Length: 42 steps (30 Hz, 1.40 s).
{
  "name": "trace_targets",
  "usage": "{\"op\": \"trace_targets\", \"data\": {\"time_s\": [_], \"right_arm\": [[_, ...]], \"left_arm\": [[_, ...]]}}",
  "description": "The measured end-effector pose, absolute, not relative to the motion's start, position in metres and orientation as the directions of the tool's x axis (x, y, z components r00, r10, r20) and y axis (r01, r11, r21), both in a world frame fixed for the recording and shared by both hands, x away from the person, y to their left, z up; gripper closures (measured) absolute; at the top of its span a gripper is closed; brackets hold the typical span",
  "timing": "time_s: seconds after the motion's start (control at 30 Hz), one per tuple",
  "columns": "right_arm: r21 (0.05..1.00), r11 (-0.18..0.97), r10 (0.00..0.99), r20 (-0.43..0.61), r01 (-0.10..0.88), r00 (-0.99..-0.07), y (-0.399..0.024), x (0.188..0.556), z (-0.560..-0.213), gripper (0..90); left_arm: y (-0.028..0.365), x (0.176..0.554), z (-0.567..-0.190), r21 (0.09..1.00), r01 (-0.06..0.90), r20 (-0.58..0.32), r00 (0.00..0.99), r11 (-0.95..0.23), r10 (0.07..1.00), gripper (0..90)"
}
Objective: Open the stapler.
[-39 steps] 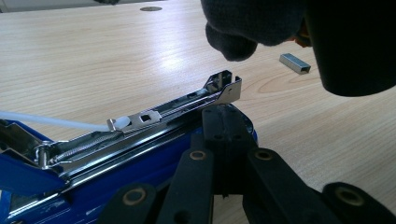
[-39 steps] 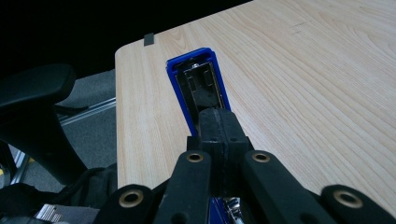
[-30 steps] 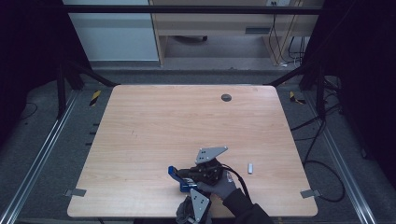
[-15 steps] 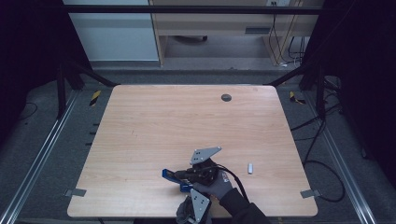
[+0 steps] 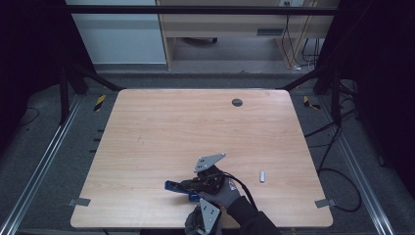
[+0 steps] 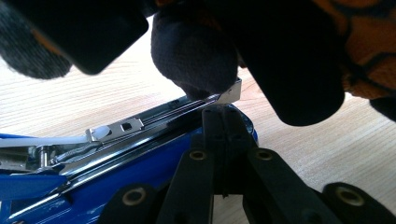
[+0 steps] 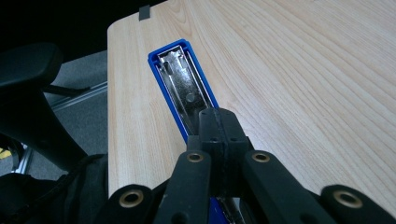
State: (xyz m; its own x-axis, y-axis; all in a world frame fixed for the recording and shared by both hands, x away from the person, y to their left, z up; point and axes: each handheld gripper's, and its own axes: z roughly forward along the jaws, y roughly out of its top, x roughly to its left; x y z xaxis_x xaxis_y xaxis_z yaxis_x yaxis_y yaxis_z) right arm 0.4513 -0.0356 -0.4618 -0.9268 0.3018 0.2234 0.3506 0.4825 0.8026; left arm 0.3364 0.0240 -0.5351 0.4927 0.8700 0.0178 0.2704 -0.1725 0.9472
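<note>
The wooden tabletop (image 5: 161, 137) is seen from above, and near its front edge a blue stapler (image 5: 177, 186) is lying opened up — its metal staple channel is exposed in the right gripper view (image 7: 184, 84). A small pale piece (image 5: 262, 176) is set apart to the right; what it is cannot be told. The left hand-held gripper (image 6: 223, 123) is closed, jaws pressed together against the blue body, and the right hand-held gripper (image 7: 219, 128) is closed too, resting over the channel; whether anything is pinched cannot be decided. A gloved hand (image 5: 220, 193) is pressed on the metal rail. The stapler is judged stiff, fairly heavy and smooth — it is better taken by the plastic sides, since the hinged spring-loaded rail may snap. The rear hinge is hidden by hands.
</note>
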Motion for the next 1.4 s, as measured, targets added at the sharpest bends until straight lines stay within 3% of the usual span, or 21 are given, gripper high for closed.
{"op": "trace_targets", "data": {"time_s": [0.9,1.4], "right_arm": [[0.719,0.587,0.325,0.211,0.372,-0.922,-0.016,0.455,-0.473,90.0],[0.791,0.502,0.353,0.182,0.349,-0.918,-0.031,0.456,-0.464,88.1]], "left_arm": [[0.025,0.336,-0.535,0.947,0.272,0.016,0.493,-0.172,0.87,90.0],[0.026,0.337,-0.534,0.946,0.278,0.002,0.507,-0.165,0.862,90.0]]}}
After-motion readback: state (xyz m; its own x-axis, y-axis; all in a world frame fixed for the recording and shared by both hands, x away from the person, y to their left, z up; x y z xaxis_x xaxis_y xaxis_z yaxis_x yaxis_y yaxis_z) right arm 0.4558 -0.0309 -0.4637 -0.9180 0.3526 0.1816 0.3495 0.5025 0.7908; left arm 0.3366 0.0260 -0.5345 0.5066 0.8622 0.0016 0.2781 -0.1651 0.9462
